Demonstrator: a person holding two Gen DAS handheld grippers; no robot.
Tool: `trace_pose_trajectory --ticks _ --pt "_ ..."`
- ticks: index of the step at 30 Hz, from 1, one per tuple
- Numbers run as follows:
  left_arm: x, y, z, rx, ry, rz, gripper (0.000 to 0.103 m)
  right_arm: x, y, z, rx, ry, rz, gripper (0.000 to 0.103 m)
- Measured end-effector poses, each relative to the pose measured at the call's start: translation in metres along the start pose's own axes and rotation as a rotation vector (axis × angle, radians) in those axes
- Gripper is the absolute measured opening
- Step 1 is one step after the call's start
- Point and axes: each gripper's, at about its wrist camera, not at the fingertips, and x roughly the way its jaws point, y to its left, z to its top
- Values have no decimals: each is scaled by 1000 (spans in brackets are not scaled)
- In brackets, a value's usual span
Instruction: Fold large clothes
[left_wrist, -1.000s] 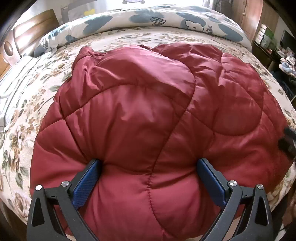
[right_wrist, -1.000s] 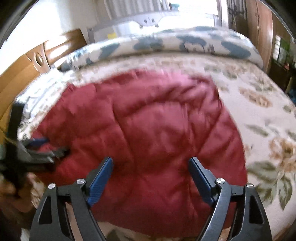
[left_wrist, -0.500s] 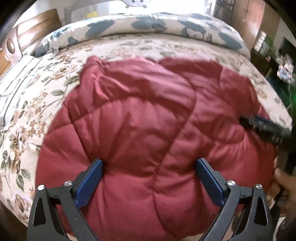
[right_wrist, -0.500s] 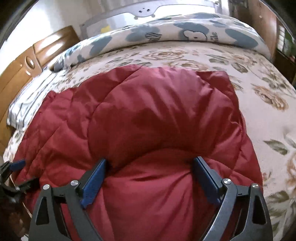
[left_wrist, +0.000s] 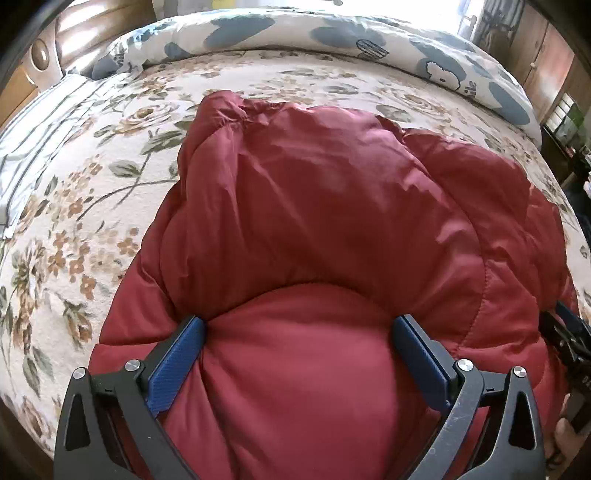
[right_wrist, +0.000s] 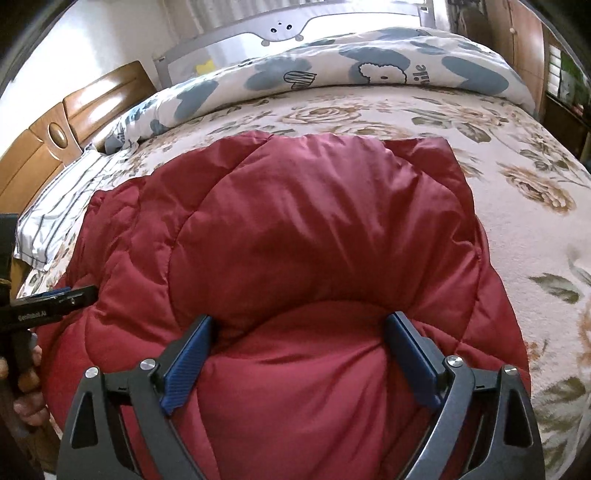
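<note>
A dark red quilted puffer garment lies folded in a thick bundle on the flowered bed; it also shows in the right wrist view. My left gripper is open, its blue pads wide apart with a bulge of the near red edge pushed up between them. My right gripper is open in the same way at the right part of the near edge. The left gripper shows at the left edge of the right wrist view; the right gripper shows at the right edge of the left wrist view.
The flowered bedspread spreads around the garment. A blue-and-white rolled duvet lies along the far side. A wooden headboard and a striped pillow are at the left. Wooden cabinets stand at the far right.
Both grippers have pushed forward into the near edge of the garment. The red fabric now bulges up between each pair of open pads, and the bundle looks shorter front to back.
</note>
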Motion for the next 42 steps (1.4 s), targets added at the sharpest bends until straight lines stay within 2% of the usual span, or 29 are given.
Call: trace_pose_trajectory --ticks 7,13,18,21,26,33,42 --pt "0 -1 -2 5 -14 5 103 -1 1 -3 -3 -9 2 94" --pt "-22 -2 -10 -1 -18 12 102 -1 -1 -2 -5 -17 7 94" --pt "-61 -12 -40 11 -64 6 102 -6 -1 -4 -4 -33 12 94" --pt "-75 -16 -59 32 -63 20 102 -14 1 -6 1 -46 12 94" --pt "-87 -21 -79 72 -65 42 102 -43 9 -26 -3 -85 -7 95" --pt "-87 -26 -91 81 -86 61 103 -74 13 -65 -29 -72 -20 95" --pt "-82 -28 -102 95 -113 74 103 -64 8 -79 -34 -44 -42 98"
